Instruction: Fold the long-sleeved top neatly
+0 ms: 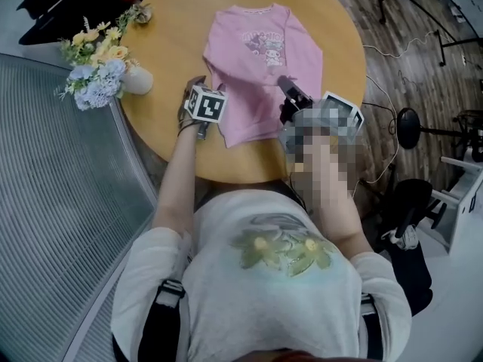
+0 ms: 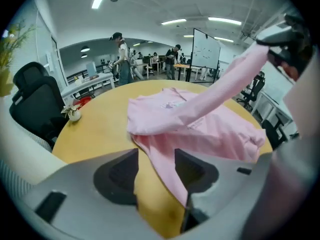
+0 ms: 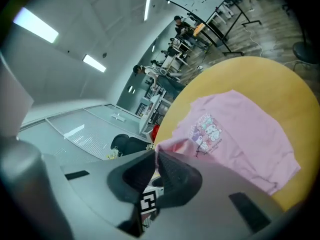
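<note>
jaws of right gripper (image 3: 153, 156) clamp pink top (image 1: 256, 70), collar pointing away.

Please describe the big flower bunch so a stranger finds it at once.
Find the round wooden table, then its left edge in the head view. There is the yellow and pale blue flower bunch in a white vase, much bigger than the small flower pot.
</note>
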